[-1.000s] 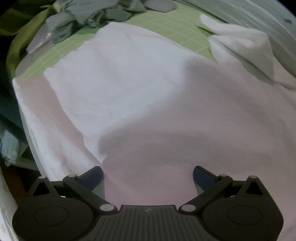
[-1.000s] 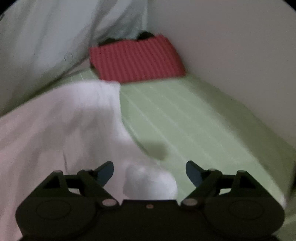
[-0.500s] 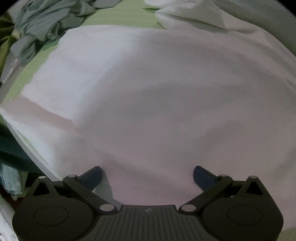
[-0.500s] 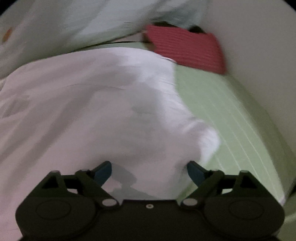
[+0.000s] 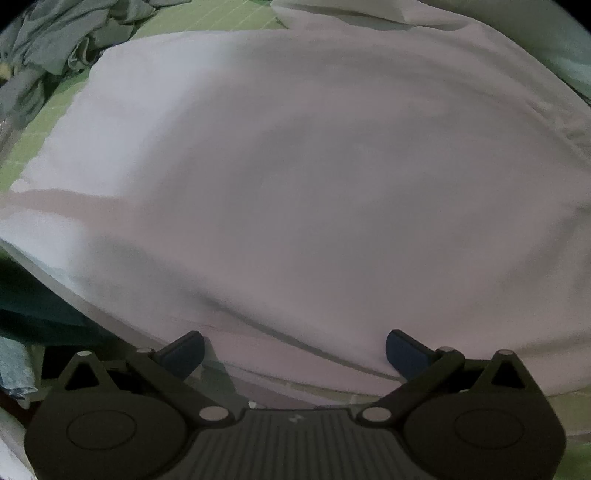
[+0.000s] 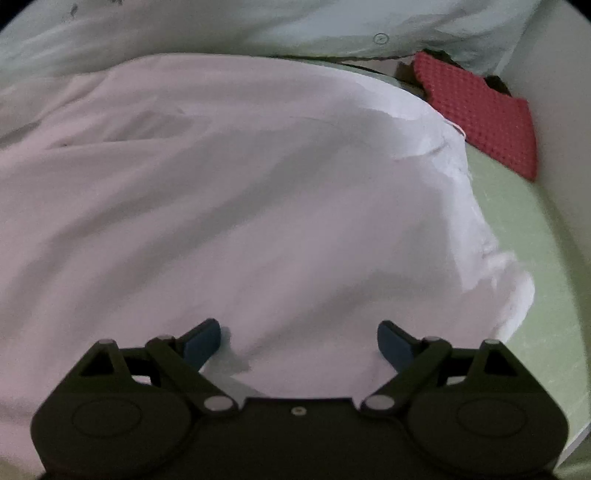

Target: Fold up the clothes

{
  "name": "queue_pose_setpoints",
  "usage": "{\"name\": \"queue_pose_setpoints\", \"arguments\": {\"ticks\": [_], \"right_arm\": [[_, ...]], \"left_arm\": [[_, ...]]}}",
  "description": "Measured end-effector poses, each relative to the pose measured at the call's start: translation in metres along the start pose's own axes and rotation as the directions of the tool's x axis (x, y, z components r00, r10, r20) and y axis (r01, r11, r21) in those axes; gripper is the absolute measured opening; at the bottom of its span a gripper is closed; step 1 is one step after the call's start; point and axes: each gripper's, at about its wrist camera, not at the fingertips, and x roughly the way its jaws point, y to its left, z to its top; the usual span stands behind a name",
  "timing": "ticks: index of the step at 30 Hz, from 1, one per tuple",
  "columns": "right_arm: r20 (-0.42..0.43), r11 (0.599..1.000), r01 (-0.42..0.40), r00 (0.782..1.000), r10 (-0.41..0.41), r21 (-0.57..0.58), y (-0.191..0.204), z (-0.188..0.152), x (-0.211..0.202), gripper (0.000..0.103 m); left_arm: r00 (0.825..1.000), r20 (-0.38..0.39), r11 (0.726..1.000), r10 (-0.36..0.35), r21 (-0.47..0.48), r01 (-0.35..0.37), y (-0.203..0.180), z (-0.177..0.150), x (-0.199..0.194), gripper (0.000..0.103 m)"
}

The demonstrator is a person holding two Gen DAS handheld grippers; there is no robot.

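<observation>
A large white garment lies spread over the green gridded mat and fills most of the left wrist view. Its near hem runs just in front of my left gripper, which stands open with nothing between its blue pads. In the right wrist view the same white garment covers the left and middle, with a rumpled edge at the right. My right gripper is open low over the cloth, holding nothing.
A heap of grey-green clothes lies at the far left of the mat. A folded red textured cloth sits at the back right by a pale wall. Pale fabric lies along the back. Bare green mat shows to the right.
Both grippers have swung over the white garment, which now fills more of each view. The red cloth has shifted to the right edge of the right view. Both stay open.
</observation>
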Motion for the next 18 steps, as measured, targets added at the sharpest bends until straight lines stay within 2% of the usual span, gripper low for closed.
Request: {"name": "queue_pose_setpoints", "arguments": {"ticks": [2, 5, 9, 15, 18], "right_arm": [[-0.032, 0.998, -0.047, 0.998, 0.048, 0.031, -0.007, -0.014, -0.008, 0.093], [-0.058, 0.994, -0.094, 0.994, 0.097, 0.054, -0.017, -0.031, -0.019, 0.093], [-0.102, 0.994, -0.106, 0.989, 0.109, 0.035, -0.025, -0.042, -0.020, 0.093], [-0.083, 0.996, -0.089, 0.992, 0.091, 0.031, -0.029, -0.043, -0.022, 0.094], [-0.045, 0.996, -0.066, 0.997, 0.069, 0.059, -0.034, -0.042, -0.025, 0.094]], "left_arm": [[1.000, 0.002, 1.000, -0.013, -0.018, 0.013, 0.004, 0.000, -0.002, 0.103], [0.999, 0.046, 0.999, -0.020, -0.039, 0.022, 0.007, 0.005, -0.011, 0.103], [0.994, 0.097, 0.998, -0.045, -0.049, 0.050, 0.010, 0.018, -0.018, 0.103], [0.999, 0.040, 0.996, -0.008, 0.093, 0.005, -0.003, 0.016, 0.000, 0.103], [1.000, 0.022, 0.995, -0.016, 0.097, 0.013, -0.003, 0.012, 0.005, 0.103]]}}
